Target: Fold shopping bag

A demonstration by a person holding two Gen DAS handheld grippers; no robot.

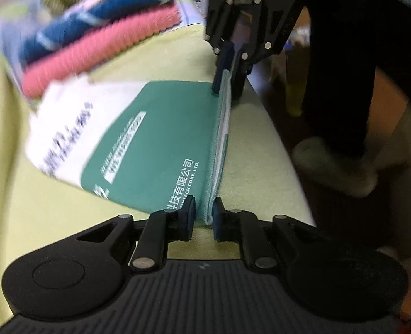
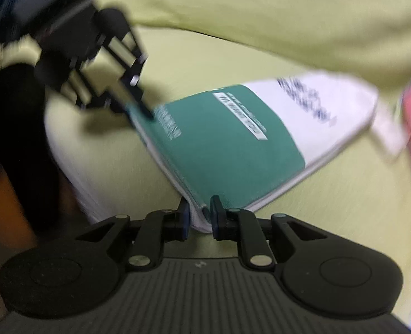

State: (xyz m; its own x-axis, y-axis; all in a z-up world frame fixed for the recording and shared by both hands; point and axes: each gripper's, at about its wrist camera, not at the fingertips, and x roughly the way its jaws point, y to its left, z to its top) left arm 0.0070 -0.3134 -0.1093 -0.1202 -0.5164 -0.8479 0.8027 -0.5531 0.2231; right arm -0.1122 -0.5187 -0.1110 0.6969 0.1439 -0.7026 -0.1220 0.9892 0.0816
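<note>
The left gripper [image 1: 204,217] reached forward low over a pale yellow-green cushioned surface [image 1: 52,208], its two fingers [image 1: 188,214] clamped on the near corner of the shopping bag [image 1: 160,144]. The right gripper [image 2: 199,217] met it from the opposite end, its own two fingers [image 2: 216,217] pinched on the other corner of the same folded edge. In the left wrist view the right gripper [image 1: 227,83] stood at the far end of that edge, angled down with its fingers closed over the fabric. In the right wrist view the left gripper [image 2: 140,108] was blurred, yet its tips sat on the bag's far corner.

There was one shopping bag [image 2: 227,144], green with a white panel and printed lettering, folded over so that several layers showed along the raised edge held between the two grippers. The rest of it lay flat on the cushioned surface, sloping away from the lifted edge.

Beyond the bag lay one stack of folded cloths [image 1: 94,36]: a pink one, a dark blue patterned one and a pale lilac one could be counted, though blur hid any others. To the right, off the cushion's edge, a person's leg in dark trousers [image 1: 342,69] and one pale slipper [image 1: 336,167] were visible.
</note>
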